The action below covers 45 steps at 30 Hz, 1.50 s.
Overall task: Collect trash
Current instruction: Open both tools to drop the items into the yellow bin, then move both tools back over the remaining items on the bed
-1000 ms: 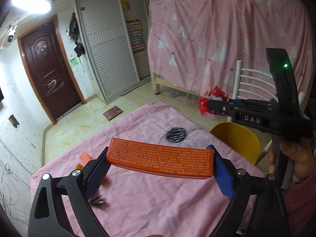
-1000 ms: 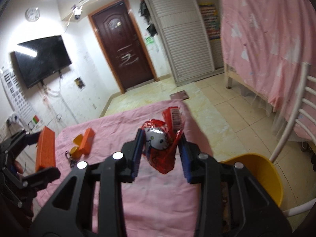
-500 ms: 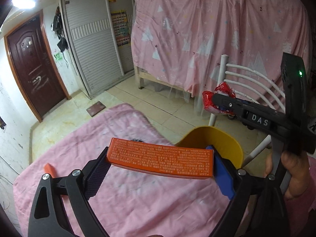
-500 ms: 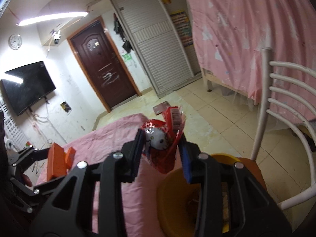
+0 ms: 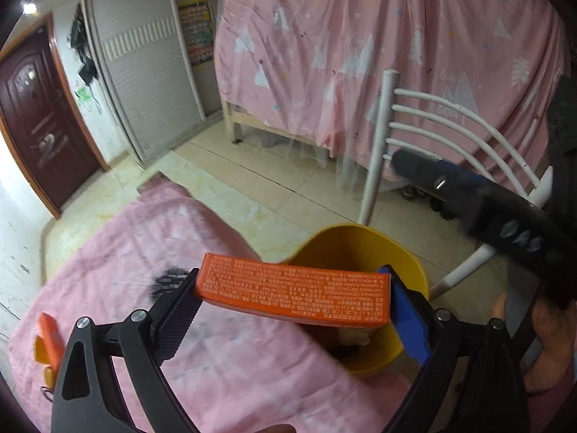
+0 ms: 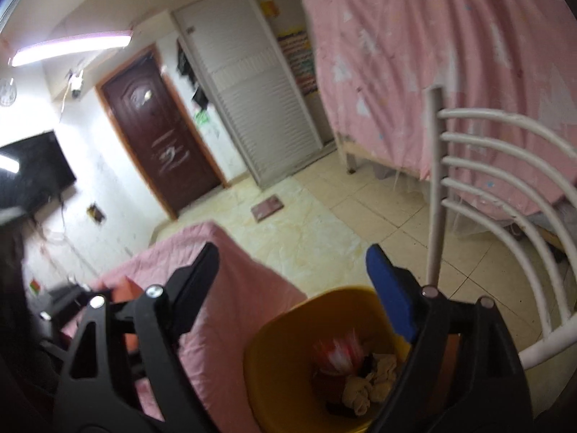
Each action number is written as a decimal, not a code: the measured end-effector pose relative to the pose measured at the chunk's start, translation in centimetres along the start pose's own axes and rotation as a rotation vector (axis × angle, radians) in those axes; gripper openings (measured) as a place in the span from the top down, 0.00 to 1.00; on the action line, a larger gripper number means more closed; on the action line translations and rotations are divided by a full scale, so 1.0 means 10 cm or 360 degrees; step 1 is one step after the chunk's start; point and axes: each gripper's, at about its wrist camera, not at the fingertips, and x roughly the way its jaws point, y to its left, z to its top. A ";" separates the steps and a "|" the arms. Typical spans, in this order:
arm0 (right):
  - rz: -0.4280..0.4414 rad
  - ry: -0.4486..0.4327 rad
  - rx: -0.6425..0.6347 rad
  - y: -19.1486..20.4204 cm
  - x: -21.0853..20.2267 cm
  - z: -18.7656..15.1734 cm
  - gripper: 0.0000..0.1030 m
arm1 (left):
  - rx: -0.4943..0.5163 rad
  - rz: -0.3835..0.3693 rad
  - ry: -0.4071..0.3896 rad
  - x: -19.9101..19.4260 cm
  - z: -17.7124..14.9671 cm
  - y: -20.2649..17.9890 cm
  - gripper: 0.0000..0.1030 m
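1. Clamping the orange box endwise between the left gripper pads, level, just above the yellow bin rim, ready to drop.
2. Hanging spread and empty, right gripper, over the same bin, red wrapper blurred inside.
3. Crowding: pink table edge touching the bin nearside, white chair just beyond; clear floor ahead.

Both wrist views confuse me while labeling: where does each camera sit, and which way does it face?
Left wrist: behind the left gripper, shut on an orange box, looking over the yellow bin; the person's hand shows.
Right wrist: behind the open right gripper, looking down into that bin.
Shared: bin, pink table, white chair.
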 end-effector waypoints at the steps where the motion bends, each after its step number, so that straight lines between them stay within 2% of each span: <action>1: -0.0004 -0.0026 0.0025 -0.05 -0.05 0.02 0.22 | -0.0005 -0.0009 0.0017 0.04 0.01 -0.03 0.12; 3: -0.0020 -0.0074 0.0081 -0.16 -0.15 0.05 0.22 | -0.0022 -0.0034 0.0040 0.09 0.03 -0.07 0.09; 9: -0.0010 -0.0081 0.0122 -0.22 -0.17 0.07 0.22 | -0.0012 -0.0017 0.0041 0.06 -0.01 -0.12 0.09; 22: 0.0025 -0.0032 0.0022 0.06 -0.07 0.03 0.18 | -0.0077 0.0010 -0.0017 -0.22 -0.09 0.14 0.09; 35: 0.0102 0.0065 -0.0171 0.74 0.16 -0.08 0.15 | -0.0260 0.0122 -0.0071 -0.61 -0.31 0.98 0.09; 45: 0.0197 0.0178 -0.0310 1.36 0.41 -0.25 0.15 | -0.0445 0.0285 -0.0083 -0.85 -0.58 1.79 0.09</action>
